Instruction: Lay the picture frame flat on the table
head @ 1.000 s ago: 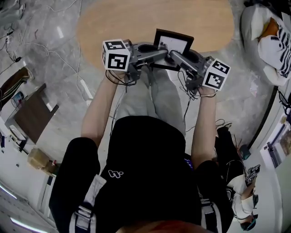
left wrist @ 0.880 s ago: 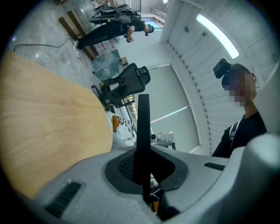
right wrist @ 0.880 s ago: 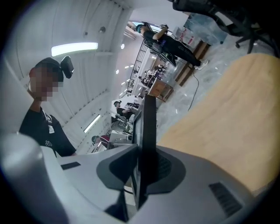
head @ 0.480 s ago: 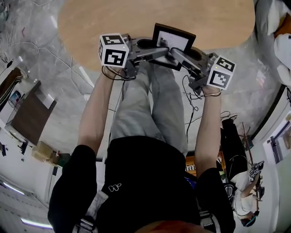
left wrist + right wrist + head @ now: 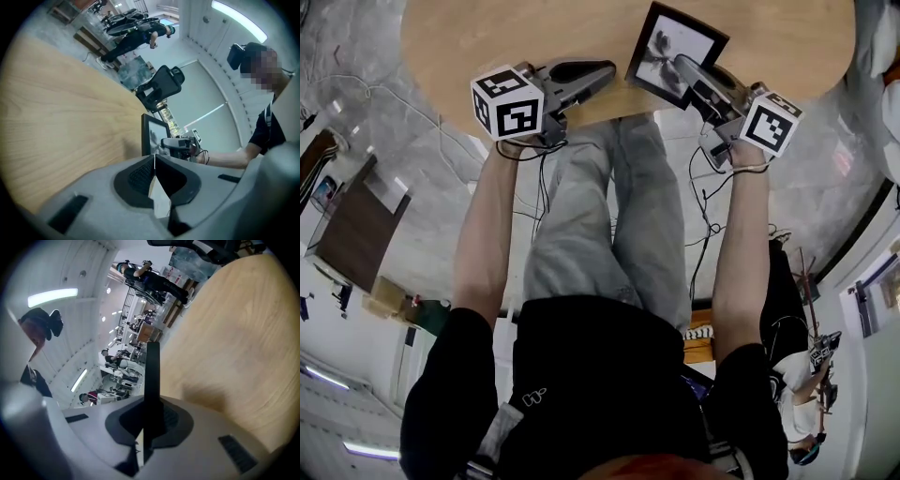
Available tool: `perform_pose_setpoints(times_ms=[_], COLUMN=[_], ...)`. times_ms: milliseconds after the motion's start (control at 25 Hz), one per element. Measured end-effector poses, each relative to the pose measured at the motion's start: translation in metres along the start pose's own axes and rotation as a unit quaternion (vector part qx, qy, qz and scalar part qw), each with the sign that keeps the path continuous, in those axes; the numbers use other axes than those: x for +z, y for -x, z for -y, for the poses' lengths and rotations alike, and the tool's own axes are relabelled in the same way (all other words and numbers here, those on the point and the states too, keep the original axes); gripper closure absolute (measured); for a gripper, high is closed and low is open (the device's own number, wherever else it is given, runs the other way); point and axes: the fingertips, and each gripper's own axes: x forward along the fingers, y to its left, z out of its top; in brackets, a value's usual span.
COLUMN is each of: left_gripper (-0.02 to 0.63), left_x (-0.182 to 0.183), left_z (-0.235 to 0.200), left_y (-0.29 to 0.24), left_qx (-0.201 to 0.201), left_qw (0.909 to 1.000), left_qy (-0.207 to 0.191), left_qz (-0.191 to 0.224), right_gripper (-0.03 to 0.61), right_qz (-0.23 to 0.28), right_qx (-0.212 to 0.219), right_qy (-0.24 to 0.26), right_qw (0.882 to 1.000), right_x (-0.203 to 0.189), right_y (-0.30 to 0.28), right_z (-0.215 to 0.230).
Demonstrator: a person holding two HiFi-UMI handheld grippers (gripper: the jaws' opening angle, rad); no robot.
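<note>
A black picture frame [image 5: 675,54] with a grey photo stands tilted near the front edge of the wooden table [image 5: 487,37]. My right gripper [image 5: 682,66] is shut on the frame's lower right part. In the right gripper view the frame's black edge [image 5: 152,366] runs edge-on between the pads of my right gripper [image 5: 151,408]. My left gripper [image 5: 607,68] is shut with nothing in it, a little left of the frame and apart from it. From my left gripper [image 5: 154,161] the frame [image 5: 153,136] shows upright with the right gripper [image 5: 178,143] on it.
The table's front edge lies just under both grippers, with the person's legs [image 5: 609,206] below it. Cables trail over the grey floor, and a brown board [image 5: 356,234] lies at the left. An office chair [image 5: 161,84] stands beyond the table's far edge.
My left gripper has come off the frame and moved left. The right gripper has kept hold of the frame, which now shows more of its face. The table takes up more of the view.
</note>
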Motion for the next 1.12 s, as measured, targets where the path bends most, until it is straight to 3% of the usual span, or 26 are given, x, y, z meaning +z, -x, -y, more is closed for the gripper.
perform_pose_setpoints(times_ms=[160, 280, 520, 680, 840, 1000, 1120], left_gripper=[0.604, 0.604, 0.604, 0.605, 0.605, 0.604, 0.606], left_x=[-0.008, -0.011, -0.014, -0.016, -0.02, -0.025, -0.023], left_z=[0.002, 0.003, -0.002, 0.0, 0.001, 0.006, 0.009], left_y=[-0.007, -0.016, -0.036, -0.043, -0.047, -0.053, -0.057], left_qx=[0.025, 0.034, 0.09, 0.102, 0.096, 0.089, 0.086], left_qw=[0.9995, 0.9991, 0.9945, 0.9932, 0.9943, 0.9951, 0.9954], left_qy=[-0.016, -0.021, -0.043, -0.042, -0.033, -0.025, -0.024], left_qz=[-0.011, -0.016, -0.03, -0.035, -0.035, -0.034, -0.035], right_gripper=[0.56, 0.56, 0.56, 0.543, 0.457, 0.369, 0.342], right_qz=[-0.019, -0.023, -0.009, 0.0, -0.011, -0.017, -0.021], right_qx=[-0.061, -0.072, -0.093, -0.151, -0.236, -0.323, -0.372], right_qy=[0.003, -0.004, -0.021, -0.001, 0.075, 0.127, 0.156], right_qw=[0.998, 0.997, 0.995, 0.989, 0.969, 0.938, 0.915], right_x=[-0.004, -0.002, 0.0, 0.0, -0.001, 0.001, 0.004], right_y=[-0.01, -0.02, -0.024, -0.021, -0.025, -0.016, -0.01], right_z=[0.03, 0.04, 0.053, 0.067, 0.079, 0.09, 0.095])
